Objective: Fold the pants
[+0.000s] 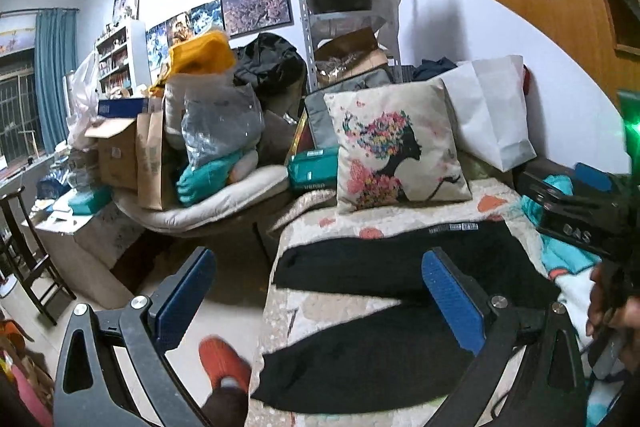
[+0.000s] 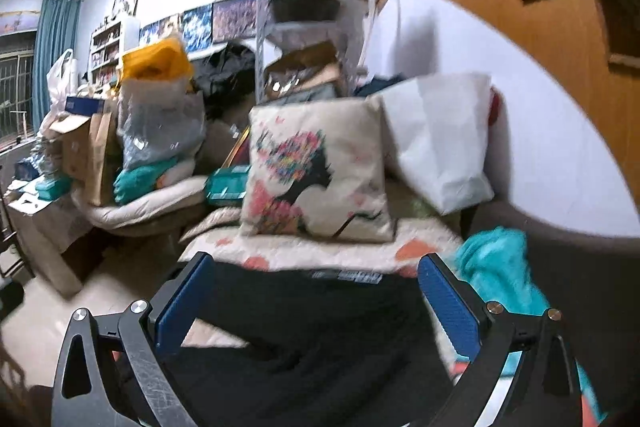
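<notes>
Black pants [image 1: 384, 263] lie spread flat on a patterned bed cover [image 1: 328, 303], the two legs pointing left and splayed apart, the waistband with its label at the right. My left gripper [image 1: 320, 291] hovers open above the legs, nothing between its blue pads. In the right wrist view the pants [image 2: 312, 331] fill the lower middle, waistband label toward the pillow. My right gripper [image 2: 316, 299] is open over the waist area, holding nothing. This view is motion-blurred.
A floral pillow [image 1: 396, 155] and white paper bag [image 1: 492, 111] stand at the bed's head. A turquoise cloth [image 2: 500, 267] lies right of the pants. A foot in an orange shoe [image 1: 224, 363] is on the floor left of the bed. Piled boxes and bags [image 1: 180, 139] sit beyond.
</notes>
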Available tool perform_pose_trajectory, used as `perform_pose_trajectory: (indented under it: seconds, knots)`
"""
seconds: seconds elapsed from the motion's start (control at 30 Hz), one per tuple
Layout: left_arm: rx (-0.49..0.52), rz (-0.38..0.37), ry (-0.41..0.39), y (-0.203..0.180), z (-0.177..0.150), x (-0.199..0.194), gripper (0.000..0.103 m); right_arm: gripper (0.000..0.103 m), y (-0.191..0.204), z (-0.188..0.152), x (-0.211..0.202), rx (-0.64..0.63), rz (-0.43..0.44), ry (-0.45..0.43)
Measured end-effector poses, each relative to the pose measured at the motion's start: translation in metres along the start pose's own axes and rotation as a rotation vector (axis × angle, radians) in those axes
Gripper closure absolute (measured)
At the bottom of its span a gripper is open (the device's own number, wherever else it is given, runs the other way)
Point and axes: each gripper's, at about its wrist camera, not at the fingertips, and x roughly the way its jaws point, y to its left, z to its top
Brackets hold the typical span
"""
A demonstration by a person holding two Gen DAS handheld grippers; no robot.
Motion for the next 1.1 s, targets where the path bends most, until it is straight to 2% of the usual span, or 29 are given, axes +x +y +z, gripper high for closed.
perform_pose_trajectory:
  seconds: [0.07, 0.13, 0.3, 0.47, 0.53, 0.7, 0.77, 0.9, 1.0, 1.1]
  knots:
    - [-0.021, -0.012, 0.008, -0.006, 0.016, 0.015, 0.000, 0.000, -0.009, 0.006, -0.004, -0.010, -0.020, -0.048]
    - [-0.068, -0.043, 0.028, -0.011, 0.024, 0.032, 0.000, 0.000, -0.016, 0.007, -0.002, -0.023, -0.033, -0.057]
    - [-0.174, -0.142, 0.117, -0.023, 0.011, 0.084, 0.000, 0.000, -0.031, -0.009, 0.030, -0.017, -0.043, 0.047]
    - [-0.211, -0.146, 0.187, -0.029, -0.016, 0.144, 0.000, 0.000, -0.041, -0.038, 0.067, 0.030, -0.060, 0.158]
    - [-0.227, -0.153, 0.189, -0.024, -0.024, 0.159, 0.000, 0.000, -0.047, -0.048, 0.077, 0.067, -0.071, 0.190]
    - [-0.215, -0.083, 0.127, -0.012, -0.040, 0.170, 0.000, 0.000, -0.051, -0.068, 0.096, 0.103, -0.085, 0.268]
    - [-0.185, -0.096, 0.167, -0.011, -0.043, 0.176, 0.000, 0.000, -0.048, -0.075, 0.102, 0.094, -0.096, 0.282]
    - [-0.205, -0.146, 0.196, -0.007, -0.046, 0.176, 0.000, 0.000, -0.037, -0.090, 0.119, 0.062, -0.102, 0.332]
    - [-0.222, -0.147, 0.209, -0.005, -0.048, 0.175, 0.000, 0.000, -0.028, -0.104, 0.124, 0.045, -0.087, 0.360]
    - [-0.221, -0.130, 0.189, -0.003, -0.050, 0.170, 0.000, 0.000, -0.016, -0.115, 0.119, -0.002, -0.065, 0.366]
